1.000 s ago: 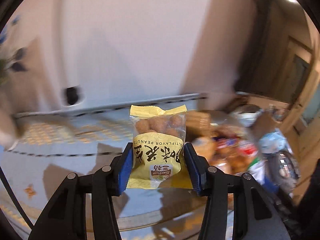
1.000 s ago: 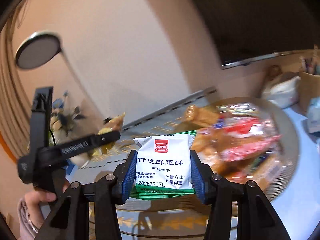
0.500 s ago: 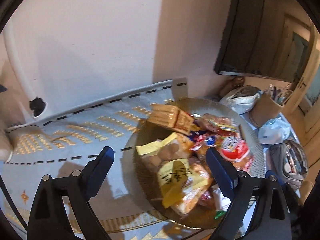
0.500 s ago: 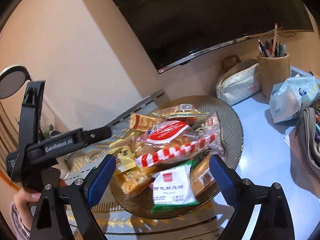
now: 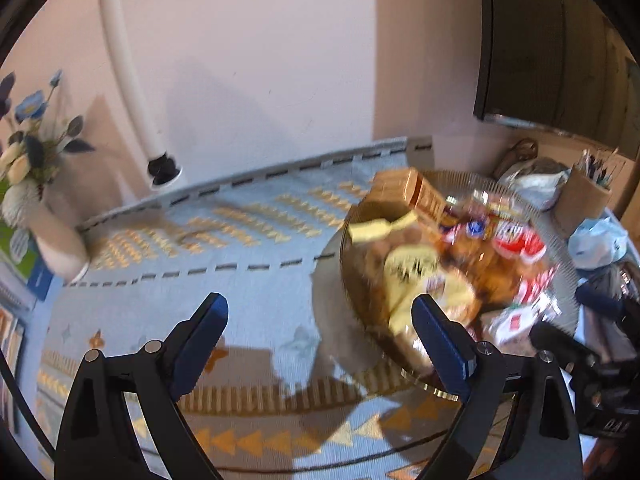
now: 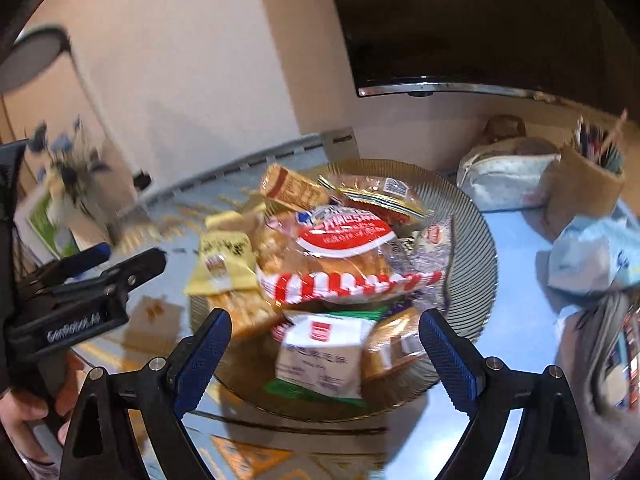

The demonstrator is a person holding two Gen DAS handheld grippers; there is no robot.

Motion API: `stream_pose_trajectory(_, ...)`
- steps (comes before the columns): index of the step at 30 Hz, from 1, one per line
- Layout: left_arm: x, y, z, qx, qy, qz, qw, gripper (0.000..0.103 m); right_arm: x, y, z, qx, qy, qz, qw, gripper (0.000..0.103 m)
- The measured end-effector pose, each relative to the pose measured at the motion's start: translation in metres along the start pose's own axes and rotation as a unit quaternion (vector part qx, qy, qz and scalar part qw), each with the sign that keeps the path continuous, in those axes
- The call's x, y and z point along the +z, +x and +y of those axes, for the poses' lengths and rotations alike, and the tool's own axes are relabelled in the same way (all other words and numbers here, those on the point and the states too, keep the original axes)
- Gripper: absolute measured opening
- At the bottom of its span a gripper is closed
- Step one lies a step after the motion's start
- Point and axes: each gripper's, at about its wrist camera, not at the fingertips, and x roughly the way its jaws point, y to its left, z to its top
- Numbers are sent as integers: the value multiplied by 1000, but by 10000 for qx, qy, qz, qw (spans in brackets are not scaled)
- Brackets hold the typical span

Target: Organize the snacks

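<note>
I see my left gripper spread wide, empty, over the blue patterned cloth. Right gripper likewise wide, empty. The ribbed round glass plate fills frame centre, piled with snacks: yellow peanut packet at left, white-green biscuit packet at lower centre, print blurred.

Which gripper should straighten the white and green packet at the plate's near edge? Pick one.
Right. The right gripper is open with the white and green packet between its fingers; the left gripper hovers beside the plate.
</note>
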Motion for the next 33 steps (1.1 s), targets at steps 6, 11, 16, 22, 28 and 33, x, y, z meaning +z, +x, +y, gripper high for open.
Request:
stream_pose_trajectory(6, -23, 8, -5, 41, -299, 129, 9995, 93, -10, 1, -1, -42, -355, 23, 9994, 94)
stream_pose_trajectory(11, -34, 11, -15, 119, -436, 144, 9989, 93, -12, 3, 1, -84, -603, 80, 9981, 94)
stream_pose_trajectory(16, -37, 12, -21, 199, -444, 124, 9987, 93, -13, 4, 0, -97, -684, 115, 9975, 94)
stream_pose_trajectory(22, -35, 11, -21, 244, -470, 92, 9986, 93, -13, 5, -1, -89, -705, 133, 9974, 94)
stream_pose_trajectory(28, -33, 9, -22, 224, -456, 119, 9986, 93, -12, 3, -1, -54, -639, 111, 9979, 94)
stream_pose_trajectory(33, -32, 6, -23, 261, -413, 64, 9988, 93, -9, 1, 2, -69, -629, 96, 9980, 94)
